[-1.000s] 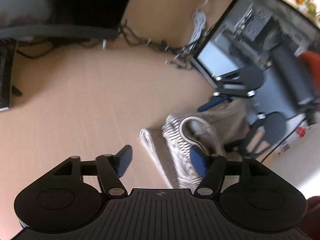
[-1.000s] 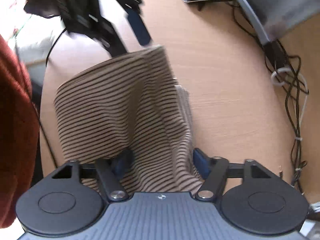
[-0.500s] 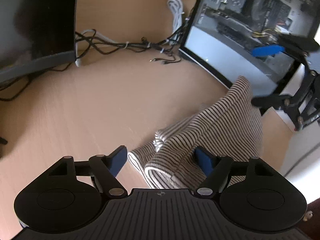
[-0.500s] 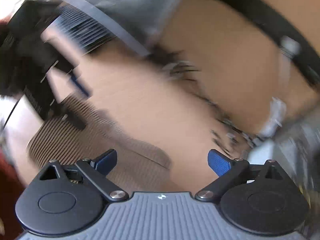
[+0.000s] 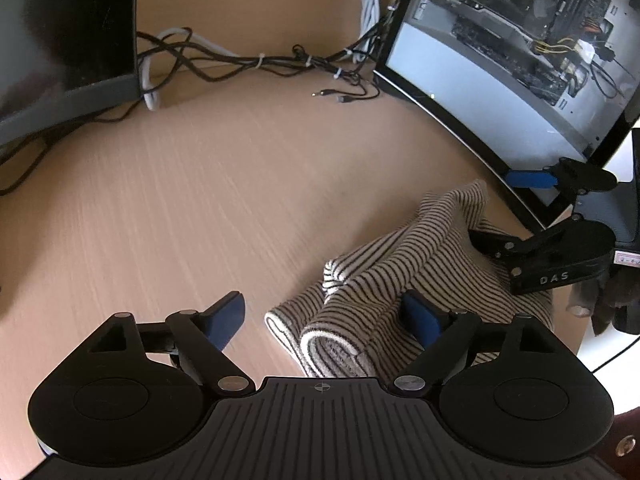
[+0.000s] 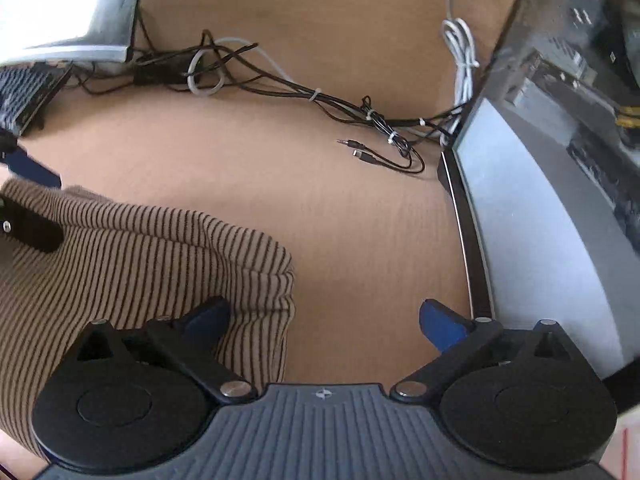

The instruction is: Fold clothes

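Note:
A beige garment with thin dark stripes (image 5: 408,276) lies folded in a bundle on the wooden desk (image 5: 200,200). It also shows in the right wrist view (image 6: 132,264). My left gripper (image 5: 324,316) is open over the bundle's near left edge, its right finger (image 5: 420,316) resting on the cloth. My right gripper (image 6: 324,320) is open at the bundle's right edge, its left finger (image 6: 208,316) on the cloth. The right gripper also shows at the far side of the bundle in the left wrist view (image 5: 516,212).
A tangle of black and white cables (image 5: 256,60) lies along the back of the desk. A monitor (image 5: 60,32) stands at the back left. An open computer case (image 5: 520,52) stands at the right, close to the garment. Loose plug ends (image 6: 360,152) lie near it.
The right gripper let go of the lifted striped cloth, swung away and came back low and open at the bundle's edge. The garment now lies flatter. The left gripper stayed open and turned.

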Motion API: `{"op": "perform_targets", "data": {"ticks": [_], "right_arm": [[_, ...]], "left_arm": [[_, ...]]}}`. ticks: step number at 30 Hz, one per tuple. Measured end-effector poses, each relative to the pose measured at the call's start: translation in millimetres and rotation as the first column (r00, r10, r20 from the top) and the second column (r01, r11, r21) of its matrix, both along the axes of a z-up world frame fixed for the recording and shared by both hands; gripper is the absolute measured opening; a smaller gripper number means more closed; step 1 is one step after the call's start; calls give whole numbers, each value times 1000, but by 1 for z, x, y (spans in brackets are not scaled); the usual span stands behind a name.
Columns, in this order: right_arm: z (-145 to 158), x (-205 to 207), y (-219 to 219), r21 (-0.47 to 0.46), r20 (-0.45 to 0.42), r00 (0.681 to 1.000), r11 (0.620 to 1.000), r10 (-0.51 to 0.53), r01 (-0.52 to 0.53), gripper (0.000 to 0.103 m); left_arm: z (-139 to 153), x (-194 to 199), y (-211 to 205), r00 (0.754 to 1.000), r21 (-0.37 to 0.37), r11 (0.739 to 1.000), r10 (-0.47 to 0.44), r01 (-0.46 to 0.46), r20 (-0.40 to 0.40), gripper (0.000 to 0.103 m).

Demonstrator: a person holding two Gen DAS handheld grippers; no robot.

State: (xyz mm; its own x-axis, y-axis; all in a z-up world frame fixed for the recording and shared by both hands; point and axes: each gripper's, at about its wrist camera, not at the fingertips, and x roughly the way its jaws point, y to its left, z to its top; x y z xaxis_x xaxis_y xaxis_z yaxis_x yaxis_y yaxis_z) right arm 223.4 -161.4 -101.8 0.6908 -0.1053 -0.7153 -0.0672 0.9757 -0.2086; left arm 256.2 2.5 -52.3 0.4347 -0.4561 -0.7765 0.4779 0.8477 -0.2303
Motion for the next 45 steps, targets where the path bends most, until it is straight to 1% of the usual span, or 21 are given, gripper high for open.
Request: {"op": "perform_targets", "data": {"ticks": [2,4,8,11,14,17,19,24,27,28,29,30,31,32,36,38,40,42,43,44,45], "right_arm": [[7,3,-5,27,15,1000,1000,-6,5,101],[22,-1,-6,66,49,999,998,-17,13,101],[43,3,-6,113,107,994,994,-14,2,101],[27,19,5,22,74,997,1000,-7,6,101],[0,32,9,-11,30,1000,1000,-1,2,103],[-2,34,7,13,26,1000,1000,-10,9,103],[-2,33,7,17,26,1000,1000,-6,5,103],[-1,33,1,80,7,999,995,-52,51,103],[4,29,-7,135,-9,997,988,-73,74,103],[8,26,-12,167,-15,997,983,-78,80,102],[13,22,-18,206,-23,996,975,-84,87,102],[19,17,-25,250,-32,996,964,-88,93,102],[24,10,-34,304,-48,995,948,-87,98,102],[29,2,-42,360,-70,994,927,-83,103,102],[33,-35,-72,565,-191,981,814,-36,140,103],[27,-49,-77,605,-240,971,778,-24,169,103],[21,-60,-78,619,-272,962,763,-16,188,103],[15,-63,-74,627,-280,960,757,-2,185,102],[12,-63,-72,635,-284,959,751,6,184,99],[10,-60,-69,649,-291,956,739,21,181,89],[6,-56,-66,661,-301,953,729,41,178,85]], "left_arm": [[2,-2,-3,1000,19,1000,-7,7,11,90],[4,-3,-4,1000,30,1000,-10,10,15,90],[4,-2,-5,1000,33,999,-5,5,8,91],[4,-1,-4,1000,31,1000,3,-3,4,91],[8,0,-7,1000,23,999,-23,23,12,91],[14,1,-13,997,13,998,-68,68,25,87],[18,1,-16,995,6,995,-98,98,33,87],[28,3,-25,984,-8,985,-172,172,55,93],[34,3,-30,974,-17,976,-215,217,69,91],[27,8,-32,975,-12,976,-215,216,48,90],[20,12,-34,977,-7,977,-214,214,25,88],[13,16,-36,977,-2,977,-212,212,2,91],[6,21,-38,977,3,978,-211,211,-21,91],[3,24,-36,978,-14,978,-207,207,-37,92],[-8,32,-28,977,-82,979,-192,185,-91,93],[-12,33,-26,977,-108,979,-183,171,-110,94],[-14,32,-25,978,-127,981,-166,150,-124,94],[-16,31,-24,979,-141,980,-156,138,-131,94],[-16,30,-23,980,-144,981,-151,131,-131,94],[-16,29,-21,981,-146,981,-145,125,-132,94],[-16,28,-19,982,-148,982,-139,119,-132,94]]}}
